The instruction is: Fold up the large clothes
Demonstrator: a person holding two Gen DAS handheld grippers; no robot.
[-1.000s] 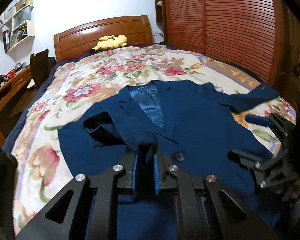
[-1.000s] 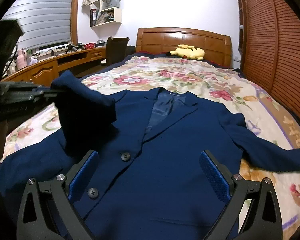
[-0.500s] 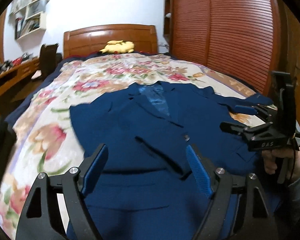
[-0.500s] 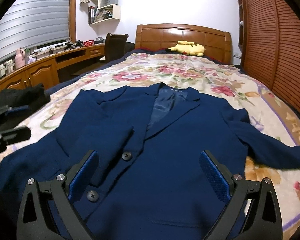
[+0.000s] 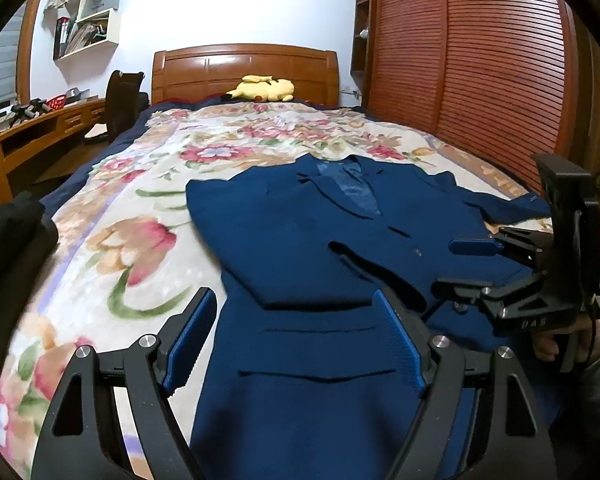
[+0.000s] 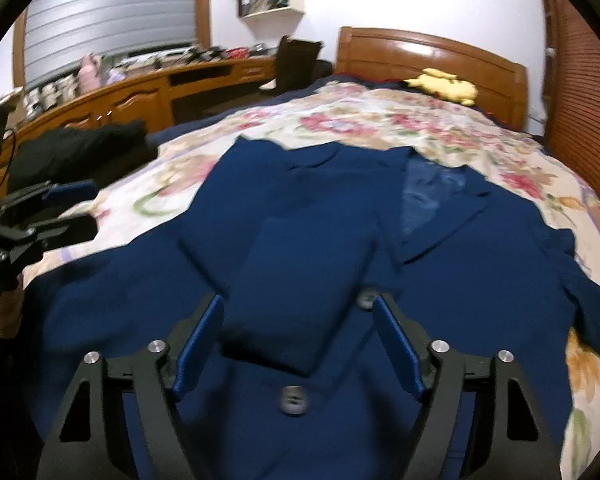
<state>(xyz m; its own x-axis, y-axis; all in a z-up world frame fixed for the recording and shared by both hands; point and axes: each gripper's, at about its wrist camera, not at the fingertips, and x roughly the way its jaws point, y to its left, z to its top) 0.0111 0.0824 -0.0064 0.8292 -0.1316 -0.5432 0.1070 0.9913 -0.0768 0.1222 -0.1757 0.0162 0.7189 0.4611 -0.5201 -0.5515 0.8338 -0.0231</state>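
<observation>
On the flowered quilt of the wooden-framed bed (image 5: 112, 248) lies the dark blue woollen suit jacket (image 5: 300, 240), front up, collar toward the headboard. One sleeve (image 6: 296, 280) is already folded across the chest and lies flat near the buttons; the other sleeve (image 6: 592, 304) is spread out to the side, so I judge the fold barely begun: that sleeve, the sides and the halving are left. The left gripper (image 5: 296, 336) hovers over the hem with blue pads apart and nothing between them. The right gripper (image 6: 300, 344) has just been narrowing its jaws, yet they stand apart above the folded cuff without pressing it. The right wrist view is smeared, so the buttons are vague, and the hem is cut off behind both grippers.
</observation>
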